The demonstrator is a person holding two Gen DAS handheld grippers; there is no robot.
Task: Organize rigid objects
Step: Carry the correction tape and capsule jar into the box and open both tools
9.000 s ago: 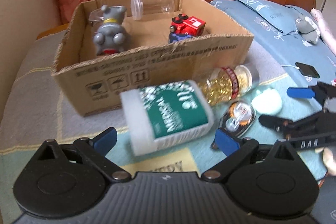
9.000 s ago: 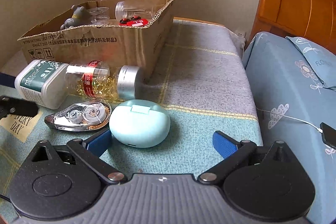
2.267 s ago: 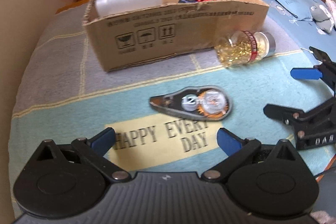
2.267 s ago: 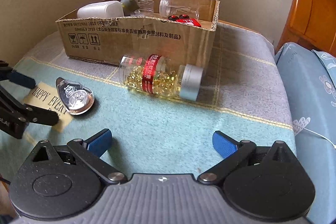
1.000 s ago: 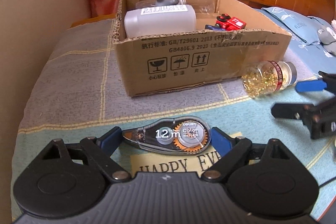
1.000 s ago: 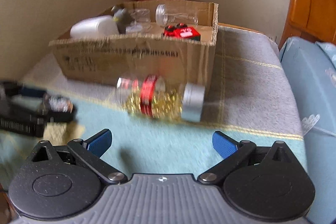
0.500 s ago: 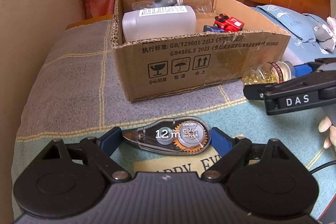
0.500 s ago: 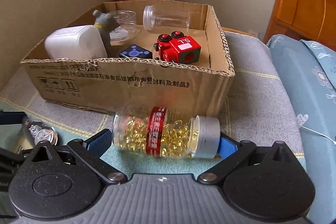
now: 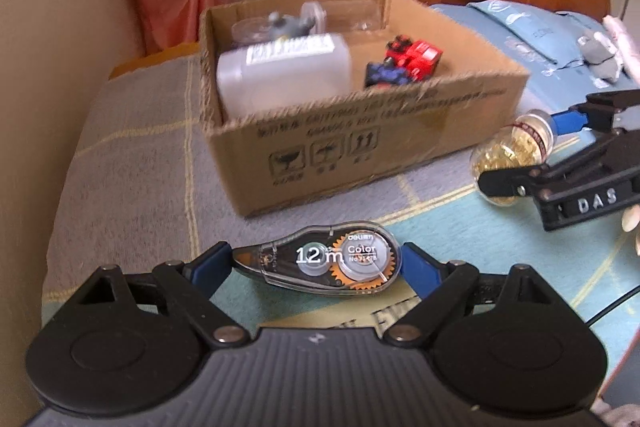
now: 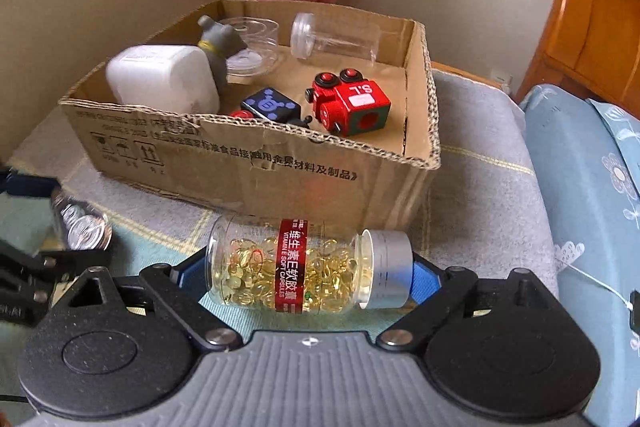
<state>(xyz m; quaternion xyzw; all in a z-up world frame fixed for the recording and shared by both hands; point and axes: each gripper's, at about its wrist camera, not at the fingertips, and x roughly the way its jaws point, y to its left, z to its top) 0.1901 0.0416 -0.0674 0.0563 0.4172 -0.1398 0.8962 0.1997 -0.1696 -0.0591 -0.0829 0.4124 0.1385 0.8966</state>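
Left gripper point(image 9: 316, 261): blue pads clamped end to end on the correction tape dispenser point(image 9: 324, 263), which sits flat between them, lifted clear of the blanket point(image 9: 132, 179) or just grazing it; cannot tell which.

Right gripper point(image 10: 310, 269): pads clenched on the capsule bottle point(image 10: 308, 265), one on its base, one on the silver cap point(image 10: 386, 269). Bottle lies horizontal, just outside the near wall of the cardboard box point(image 10: 256, 163), toward its right corner.

Box sits at the far edge of the blanket; inside: white bottle point(image 10: 164, 83), grey figurine point(image 10: 220, 45), clear jar point(image 10: 336, 37), red toy point(image 10: 352, 103), dark cube point(image 10: 270, 105).

Risks, judged:
- End-to-end grip on a smooth round bottle; it may pivot or slip if tilted over the wall.
- Both grippers heading for one box may collide.
- Dispenser is thin; it may twist out.
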